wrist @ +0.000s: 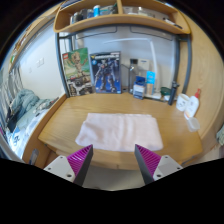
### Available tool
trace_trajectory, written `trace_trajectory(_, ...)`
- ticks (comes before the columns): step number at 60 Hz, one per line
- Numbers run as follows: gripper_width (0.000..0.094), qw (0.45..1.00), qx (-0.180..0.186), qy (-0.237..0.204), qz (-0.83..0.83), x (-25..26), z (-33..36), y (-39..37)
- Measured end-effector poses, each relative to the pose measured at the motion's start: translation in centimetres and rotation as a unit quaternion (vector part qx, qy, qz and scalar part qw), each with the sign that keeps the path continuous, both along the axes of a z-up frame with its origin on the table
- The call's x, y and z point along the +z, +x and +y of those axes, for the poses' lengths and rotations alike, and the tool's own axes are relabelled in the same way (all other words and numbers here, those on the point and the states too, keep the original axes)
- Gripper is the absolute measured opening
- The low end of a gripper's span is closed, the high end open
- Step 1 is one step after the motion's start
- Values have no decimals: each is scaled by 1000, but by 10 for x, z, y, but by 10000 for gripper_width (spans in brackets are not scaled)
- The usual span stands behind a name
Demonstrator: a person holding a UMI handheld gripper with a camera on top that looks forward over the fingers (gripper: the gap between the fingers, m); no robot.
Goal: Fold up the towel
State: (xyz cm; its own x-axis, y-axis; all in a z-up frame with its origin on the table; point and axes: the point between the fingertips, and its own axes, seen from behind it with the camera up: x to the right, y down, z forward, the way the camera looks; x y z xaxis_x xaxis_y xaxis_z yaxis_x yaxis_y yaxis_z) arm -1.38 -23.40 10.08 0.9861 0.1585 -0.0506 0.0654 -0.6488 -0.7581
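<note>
A white towel [118, 131] lies spread flat on the wooden desk [60, 122], ahead of my fingers. My gripper [113, 160] is open and empty, above the desk's near edge, short of the towel's near hem. The purple pads [80, 158] stand wide apart with bare desk between them.
At the back of the desk stand two boxes with printed pictures [105, 72] and several bottles [140, 78]. White bottles [187, 102] stand at the right side. A shelf [120, 18] hangs above. A bed [22, 115] lies to the left.
</note>
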Motion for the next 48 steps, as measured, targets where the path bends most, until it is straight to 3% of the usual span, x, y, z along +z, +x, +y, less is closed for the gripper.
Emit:
trace_trajectory(17, 862, 1000, -8, -27, -12, -60, 110, -123)
trace_trajectory(27, 839, 998, -26, -34, -45, -95, 163, -144)
trace_trajectory(33, 767, 997, -27, -45, -63, -115, 175, -147)
trace_trajectory(35, 792, 997, -28, -31, -63, -115, 180, -150)
trace_trajectory(36, 702, 997, -30, -29, -67, -115, 180, -148)
trace_trajectory(38, 640, 997, -29, -25, -73, -115, 181, -147)
trace_trajectory(39, 565, 996, -27, -25, -76, -115, 181, -147)
trace_trajectory(40, 576, 996, -23, -25, -77, -115, 181, -148)
trace_trajectory(44, 435, 997, -14, -21, -73, -116, 182, -153)
trace_trajectory(48, 196, 996, -9, -15, -92, -117, 184, -148)
